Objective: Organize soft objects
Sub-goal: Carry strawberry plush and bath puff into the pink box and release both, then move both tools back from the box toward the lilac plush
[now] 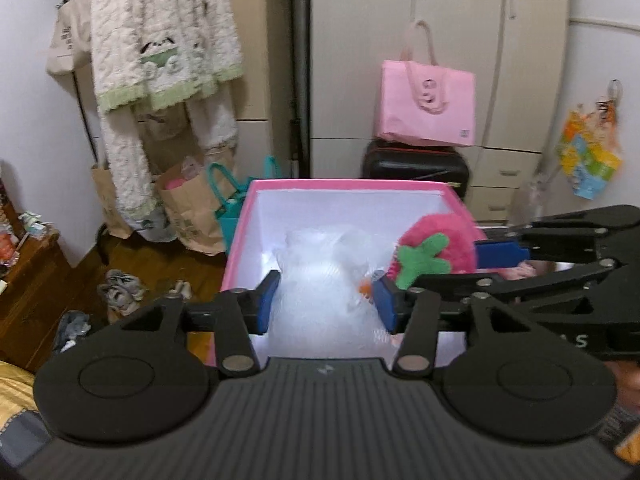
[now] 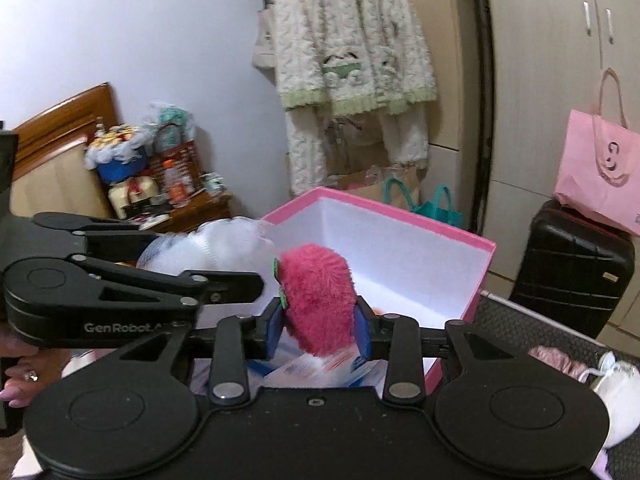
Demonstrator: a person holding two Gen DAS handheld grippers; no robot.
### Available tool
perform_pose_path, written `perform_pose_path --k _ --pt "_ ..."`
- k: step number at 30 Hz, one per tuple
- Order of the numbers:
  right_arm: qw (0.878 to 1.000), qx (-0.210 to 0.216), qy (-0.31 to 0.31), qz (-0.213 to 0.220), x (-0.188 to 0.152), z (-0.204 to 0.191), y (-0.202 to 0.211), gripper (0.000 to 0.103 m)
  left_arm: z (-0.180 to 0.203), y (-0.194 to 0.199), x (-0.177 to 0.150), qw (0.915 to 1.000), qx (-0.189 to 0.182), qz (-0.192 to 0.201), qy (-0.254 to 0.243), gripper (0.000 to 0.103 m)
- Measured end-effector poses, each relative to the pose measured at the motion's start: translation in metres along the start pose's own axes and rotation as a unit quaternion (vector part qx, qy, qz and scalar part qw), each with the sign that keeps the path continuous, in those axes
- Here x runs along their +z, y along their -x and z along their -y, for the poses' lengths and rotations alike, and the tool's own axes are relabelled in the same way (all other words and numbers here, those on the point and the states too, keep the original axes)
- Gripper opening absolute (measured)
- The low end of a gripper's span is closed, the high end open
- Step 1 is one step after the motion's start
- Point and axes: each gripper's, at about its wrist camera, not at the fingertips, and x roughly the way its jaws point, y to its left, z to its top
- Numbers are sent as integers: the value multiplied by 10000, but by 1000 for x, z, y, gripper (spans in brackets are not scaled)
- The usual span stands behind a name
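Just above pink box [image 2: 478, 276] rim, strawberry plush [image 2: 318, 298].

The strawberry toy [image 2: 318, 300] is shaggy pink plush with a green felt leaf. The white bundle [image 1: 320, 276] looks like soft, crinkled mesh. The box [image 2: 476, 280] is matt pink card, white inside. The robe [image 1: 160, 40], upper left, is nubbly fleece. The suitcase [image 2: 572, 264] is ribbed, glossy black plastic.

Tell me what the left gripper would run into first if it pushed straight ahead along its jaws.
Most likely the white mesh bundle, lying between the left gripper jaws inside the pink box. Past it comes the box's white far wall. Depth is hard to judge through the fisheye.
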Motion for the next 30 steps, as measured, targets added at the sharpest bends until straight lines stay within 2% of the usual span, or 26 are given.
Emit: perform_pose_path --k 5,10,15,20,30 --pt "9998 -35 -33 -207 3 8 -24 42 0 -13 0 9990 350 -17 -294 57" --pt "9996 -77 39 -281 3 9 -24 48 -6 -6 -2 9991 232 -174 -293 66" --pt "9987 -219 336 -300 -4 -1 -1 48 -3 16 -8 9982 325 -147 -479 84" --pt "9974 -284 566 -355 -9 -14 29 48 11 40 -14 9935 532 -162 -995 85" --pt "9960 -227 803 -331 -17 -35 93 52 32 88 -25 9905 266 -237 -1329 86"
